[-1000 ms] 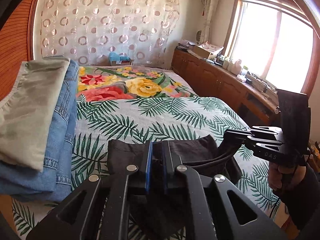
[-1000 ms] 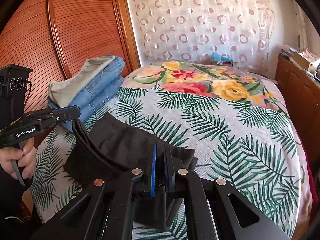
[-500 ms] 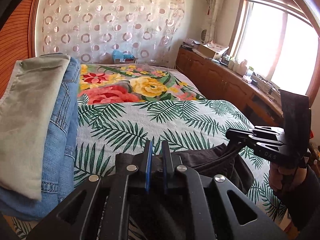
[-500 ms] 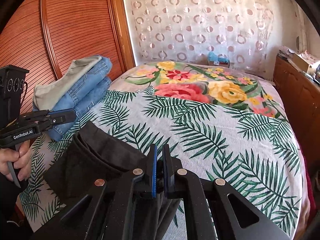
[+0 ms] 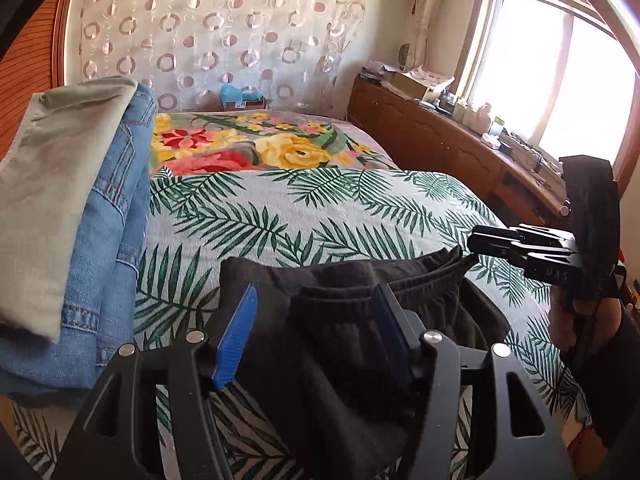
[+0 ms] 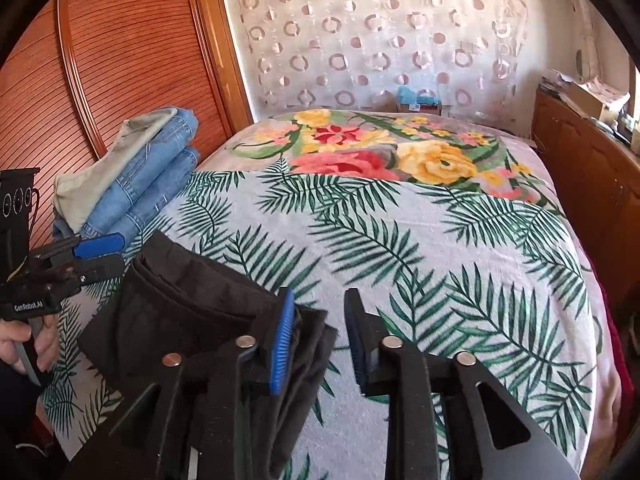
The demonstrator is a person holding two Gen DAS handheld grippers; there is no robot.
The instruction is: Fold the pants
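1. The black pants (image 5: 360, 320) lie folded in a bundle on the bed (image 6: 400, 240).
2. Both my left fingers (image 5: 240, 332) and right fingers (image 6: 282, 336) stand wide open, holding nothing.
3. I judge the folding nearly done; maybe only stacking is left.

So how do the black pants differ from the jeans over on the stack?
The black pants are dark and lie alone on the leaf-print bedspread, loosely bunched; the jeans are light blue denim, neatly folded and stacked under a grey-green garment. The pants sit between both open grippers; the jeans sit beyond them. Both rest on the bed.
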